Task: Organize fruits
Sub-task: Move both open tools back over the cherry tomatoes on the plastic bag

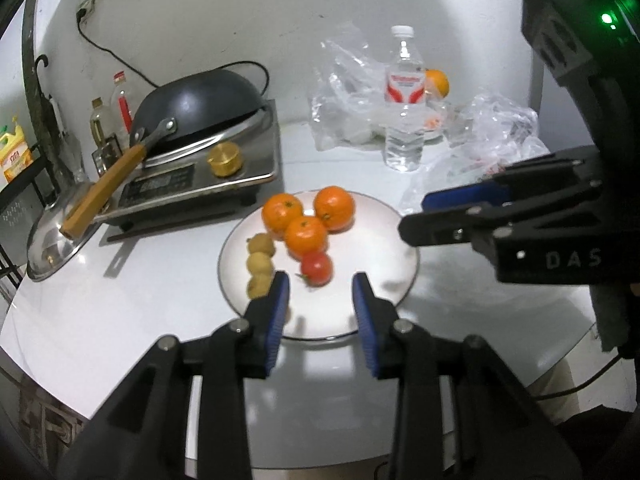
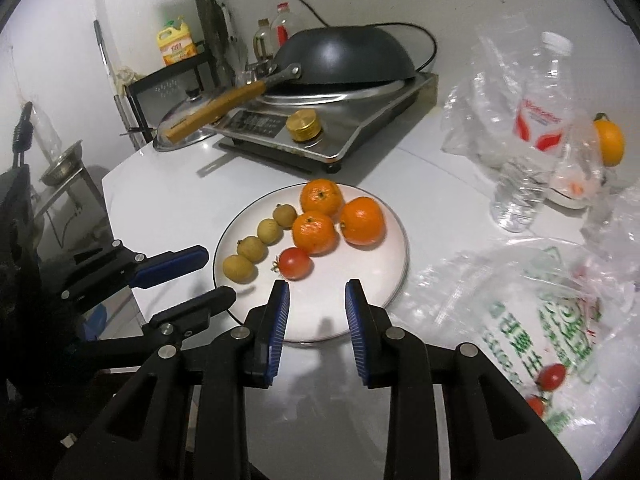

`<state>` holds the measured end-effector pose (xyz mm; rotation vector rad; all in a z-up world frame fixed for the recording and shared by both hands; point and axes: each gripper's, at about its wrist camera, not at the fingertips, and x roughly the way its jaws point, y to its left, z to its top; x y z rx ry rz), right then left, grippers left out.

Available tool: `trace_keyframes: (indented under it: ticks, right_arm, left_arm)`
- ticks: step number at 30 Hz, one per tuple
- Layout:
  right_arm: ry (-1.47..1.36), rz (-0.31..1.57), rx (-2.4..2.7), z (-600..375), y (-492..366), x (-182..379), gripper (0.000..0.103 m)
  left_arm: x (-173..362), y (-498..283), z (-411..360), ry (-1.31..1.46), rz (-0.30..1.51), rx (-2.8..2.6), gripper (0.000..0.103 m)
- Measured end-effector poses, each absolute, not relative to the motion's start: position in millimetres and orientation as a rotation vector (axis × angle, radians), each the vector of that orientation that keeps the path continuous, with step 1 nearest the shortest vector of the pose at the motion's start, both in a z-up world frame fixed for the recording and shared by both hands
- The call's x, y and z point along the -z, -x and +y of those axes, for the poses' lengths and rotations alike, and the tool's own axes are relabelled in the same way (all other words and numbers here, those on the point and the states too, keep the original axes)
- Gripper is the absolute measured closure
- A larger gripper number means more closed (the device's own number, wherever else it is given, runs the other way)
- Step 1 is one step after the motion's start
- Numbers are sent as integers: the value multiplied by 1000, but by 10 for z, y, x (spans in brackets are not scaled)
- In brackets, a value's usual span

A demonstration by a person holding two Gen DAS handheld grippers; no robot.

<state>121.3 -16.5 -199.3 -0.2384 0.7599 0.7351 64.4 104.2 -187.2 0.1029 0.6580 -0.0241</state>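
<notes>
Right wrist view showed a white plate [image 2: 394,236] on the white desk [image 2: 168,200] holding three oranges [image 2: 314,233], four small tan fruits [image 2: 251,249] and one red tomato [image 2: 295,263]. The oranges sat clustered at the far side, touching each other; the tan fruits ran in a curved row along the left rim, and the tomato lay just nearer than the oranges, its green stem end pointing left. Two more tomatoes [image 2: 551,374] lay inside a printed plastic bag [image 2: 532,312] at the right, and another orange [image 2: 609,145] showed behind a water bottle [image 2: 528,140], perhaps on a dish, though crumpled plastic blurred it.

The right hand-held gripper [image 2: 316,308] hung over the plate's near, bare half, jaws a narrow way apart and holding nothing. The left hand-held gripper [image 1: 320,300] stood likewise over the near rim beside the tan row, jaws narrowly parted and empty.

The plate's near and right portions were bare. An upturned wok [image 2: 344,56] on a cooker [image 2: 320,128] crowded the far side; the bags crowded the right.
</notes>
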Motion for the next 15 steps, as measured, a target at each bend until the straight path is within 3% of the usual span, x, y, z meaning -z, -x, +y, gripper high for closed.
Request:
trace_keyframes:
  ticks: [15]
  right_arm:
    - [189, 706, -667, -899, -1003, 1810, 72]
  left_arm:
    - [1671, -609, 518, -113, 639, 53, 68]
